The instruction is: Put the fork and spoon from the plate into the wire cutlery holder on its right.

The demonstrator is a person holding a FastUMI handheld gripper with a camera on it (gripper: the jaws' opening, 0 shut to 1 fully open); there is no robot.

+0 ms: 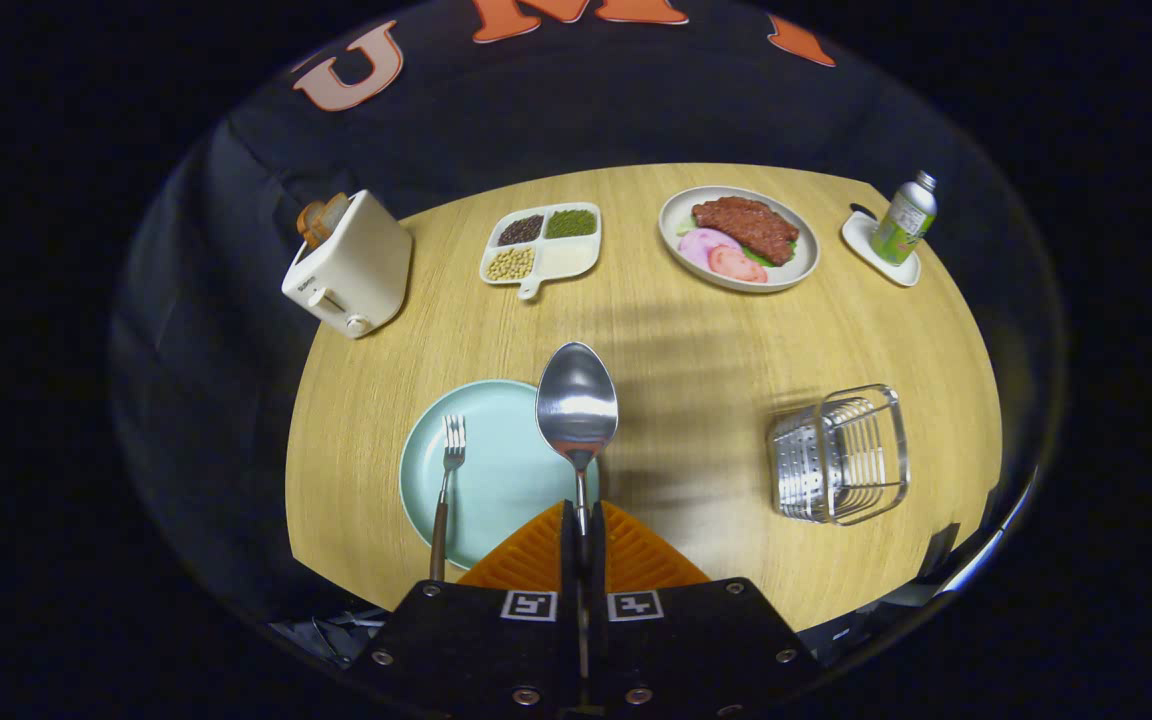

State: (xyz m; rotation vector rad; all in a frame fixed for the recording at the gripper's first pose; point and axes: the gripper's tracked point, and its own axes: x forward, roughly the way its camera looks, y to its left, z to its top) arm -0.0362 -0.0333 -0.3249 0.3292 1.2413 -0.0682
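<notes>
My gripper (582, 518) is shut on the spoon's (577, 402) thin handle. The shiny bowl of the spoon sticks out ahead of the fingers, lifted above the right rim of the pale blue plate (496, 490). A fork (447, 480) with a brown handle lies on the left part of that plate, tines pointing away from me. The wire cutlery holder (839, 455) stands on the wooden table to the right of the plate, well off to the right of the fingers, with a perforated metal insert inside.
Beyond the plate stand a white toaster (351, 268) with bread in it, a divided dish (541, 246) of beans and grains, a plate of meat and sliced food (739, 238), and a small bottle (905, 220) on a white coaster. The round table's edge curves close behind the holder.
</notes>
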